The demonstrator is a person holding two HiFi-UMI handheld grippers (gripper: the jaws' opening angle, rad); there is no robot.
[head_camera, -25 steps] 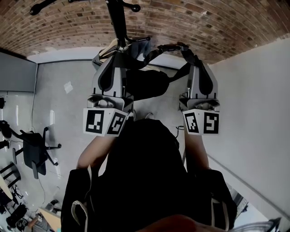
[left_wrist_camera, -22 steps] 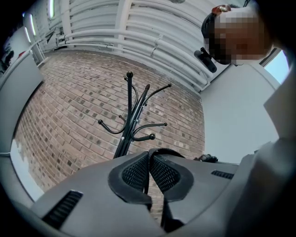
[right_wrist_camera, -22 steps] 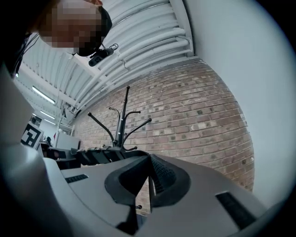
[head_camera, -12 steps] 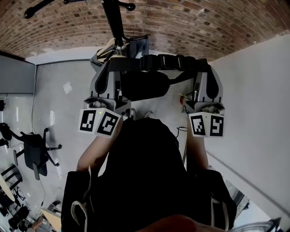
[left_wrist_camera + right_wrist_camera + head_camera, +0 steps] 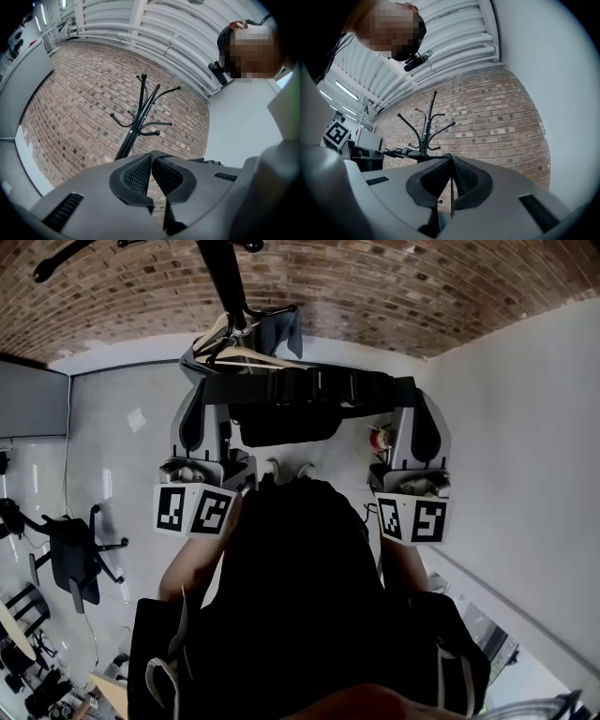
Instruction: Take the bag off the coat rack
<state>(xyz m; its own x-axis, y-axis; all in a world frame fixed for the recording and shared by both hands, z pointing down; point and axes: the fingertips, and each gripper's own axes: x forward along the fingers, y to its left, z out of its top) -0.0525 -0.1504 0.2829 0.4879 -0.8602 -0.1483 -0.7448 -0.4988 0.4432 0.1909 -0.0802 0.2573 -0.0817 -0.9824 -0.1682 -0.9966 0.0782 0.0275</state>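
In the head view a black bag (image 5: 286, 423) hangs from its black webbing strap (image 5: 309, 387), which runs level and taut between my two grippers. My left gripper (image 5: 208, 392) is shut on the strap's left end and my right gripper (image 5: 409, 390) on its right end. The black coat rack (image 5: 221, 282) stands just beyond them, and the bag hangs apart from it. In the left gripper view the strap (image 5: 151, 164) sits pinched between the pads, with the rack (image 5: 140, 110) behind. In the right gripper view the strap's thin edge (image 5: 450, 187) shows between the closed pads, with the rack (image 5: 423, 129) further off.
A brick wall (image 5: 394, 287) stands behind the rack and a white wall (image 5: 525, 456) runs along the right. A garment and hangers (image 5: 267, 338) sit by the rack's pole. A small red object (image 5: 380, 439) lies on the floor, and a black office chair (image 5: 70, 554) stands at left.
Both grippers have moved back from the rack toward the person with the strap in them. The strap has gone from slack and uneven to level and taut, and the bag came with it.
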